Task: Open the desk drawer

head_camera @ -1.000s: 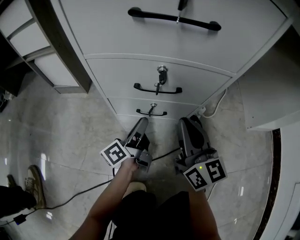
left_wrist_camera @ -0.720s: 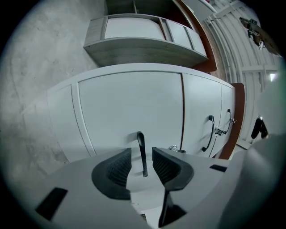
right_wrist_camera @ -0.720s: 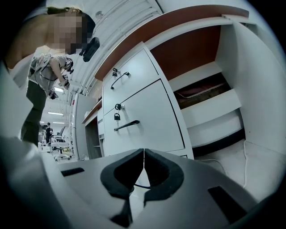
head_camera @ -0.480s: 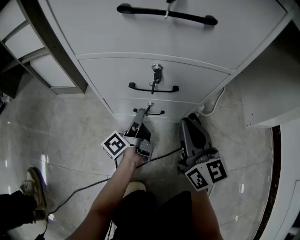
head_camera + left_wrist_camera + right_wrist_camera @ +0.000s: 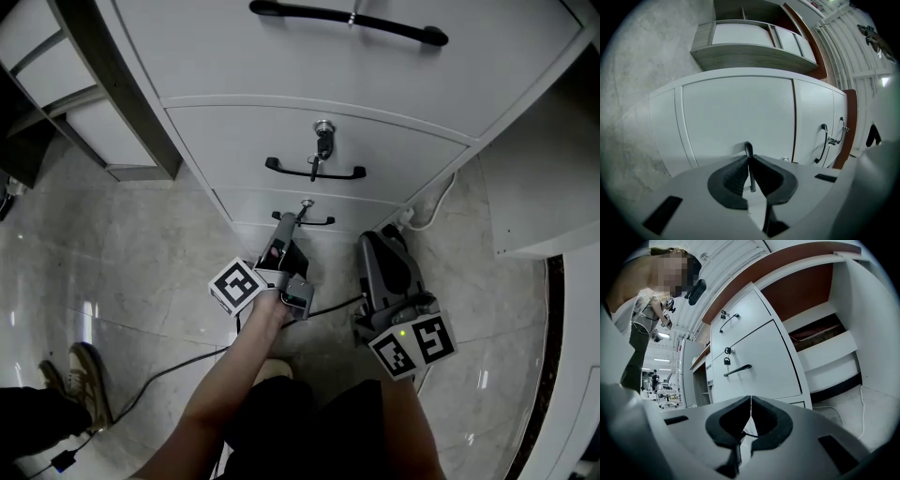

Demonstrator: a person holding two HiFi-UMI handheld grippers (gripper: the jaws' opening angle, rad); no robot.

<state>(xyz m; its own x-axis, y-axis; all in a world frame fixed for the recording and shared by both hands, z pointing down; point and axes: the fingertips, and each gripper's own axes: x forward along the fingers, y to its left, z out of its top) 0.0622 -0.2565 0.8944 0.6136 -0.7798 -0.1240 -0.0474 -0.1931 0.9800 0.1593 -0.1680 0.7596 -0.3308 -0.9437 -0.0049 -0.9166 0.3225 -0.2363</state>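
Observation:
The white desk pedestal has three drawers stacked in the head view. The bottom drawer [image 5: 262, 206] carries a thin black handle [image 5: 317, 221]. My left gripper [image 5: 286, 223] reaches level to that handle's left end, and its jaws have just been closing. In the left gripper view the black bar of the handle [image 5: 749, 154] stands pinched between the dark pads of the left gripper [image 5: 749, 165], in front of the drawer front [image 5: 736, 112]. My right gripper [image 5: 375, 244] hangs beside it to the right, apart from the drawers; the right gripper [image 5: 750, 411] is shut with nothing between the pads.
The middle drawer has a black handle [image 5: 314, 172] and a keyed lock [image 5: 323, 128]; the top drawer's long handle [image 5: 347, 21] is above. A white cable [image 5: 427, 220] and a black cable [image 5: 159, 375] lie on the marble floor. A shelf unit [image 5: 94, 122] stands left. A person [image 5: 647, 310] stands nearby.
The left gripper moved forward to the bottom drawer's handle and its jaws closed on the bar. The right gripper stayed where it was.

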